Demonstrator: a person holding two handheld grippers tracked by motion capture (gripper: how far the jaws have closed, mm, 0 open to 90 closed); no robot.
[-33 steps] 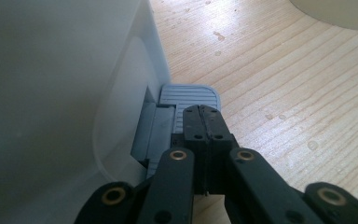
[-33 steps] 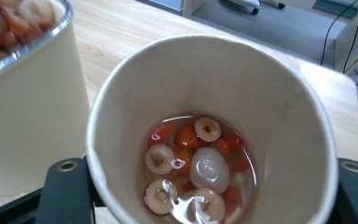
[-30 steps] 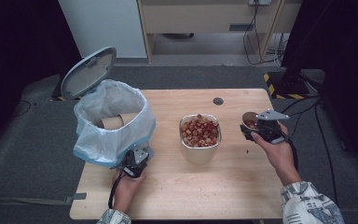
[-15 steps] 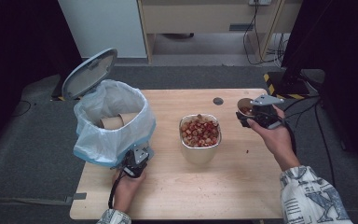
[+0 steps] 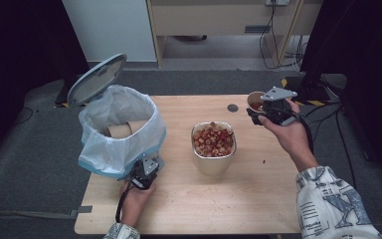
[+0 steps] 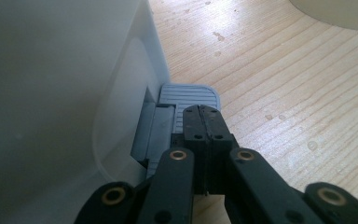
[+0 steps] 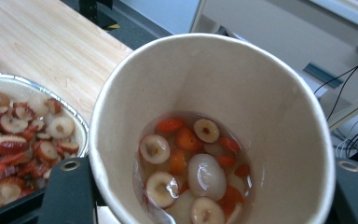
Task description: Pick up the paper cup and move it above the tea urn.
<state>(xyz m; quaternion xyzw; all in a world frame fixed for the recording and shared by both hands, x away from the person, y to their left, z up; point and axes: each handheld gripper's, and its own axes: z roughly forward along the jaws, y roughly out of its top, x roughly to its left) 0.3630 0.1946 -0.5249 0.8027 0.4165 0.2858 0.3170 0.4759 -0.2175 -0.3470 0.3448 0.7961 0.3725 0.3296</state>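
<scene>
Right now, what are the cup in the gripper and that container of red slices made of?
The cup looks like paper: matte cream wall, thin rolled rim, held by the right gripper. The container seems to be thin metal or foil: its rim is silvery and crimped, though its side looks dull cream, so I can't be sure.

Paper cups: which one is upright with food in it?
The paper cup in the right gripper: upright, holding fruit in liquid. The other cups lie sideways in the bin bag.

Closed claw (image 6: 204, 122) on bin pedal (image 6: 189, 97)
</scene>
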